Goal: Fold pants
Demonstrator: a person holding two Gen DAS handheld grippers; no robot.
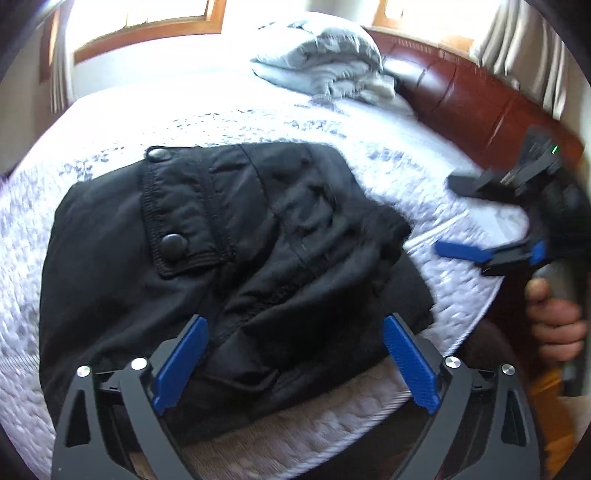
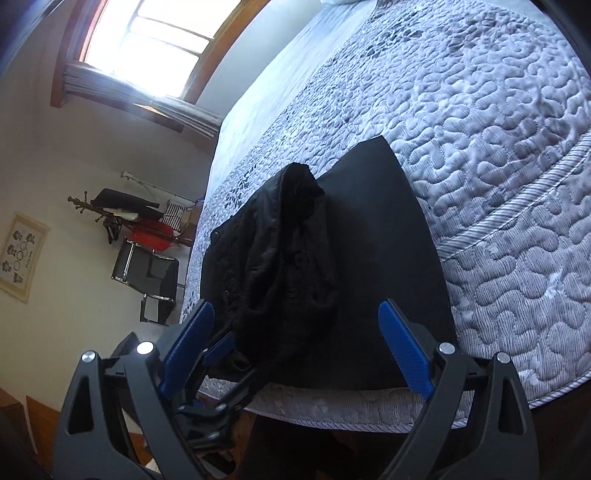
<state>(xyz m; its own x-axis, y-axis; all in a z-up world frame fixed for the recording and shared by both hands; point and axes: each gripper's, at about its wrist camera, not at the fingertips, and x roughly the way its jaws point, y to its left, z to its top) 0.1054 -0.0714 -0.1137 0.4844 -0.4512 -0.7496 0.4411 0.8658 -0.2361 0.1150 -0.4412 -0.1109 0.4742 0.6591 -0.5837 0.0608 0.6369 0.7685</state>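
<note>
Daylight poured through the windows [image 1: 147,22] behind my bed [image 1: 221,110], blowing them out white. The black pants [image 1: 221,240] lost detail in shadow. My fisheye lenses bent the edges; the other gripper [image 1: 476,221] smeared.

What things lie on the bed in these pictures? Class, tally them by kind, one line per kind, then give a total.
Black pants, folded near the mattress edge: 1
Grey bundle of bedding, by the headboard: 1
Total on the quilted mattress: 2
</note>
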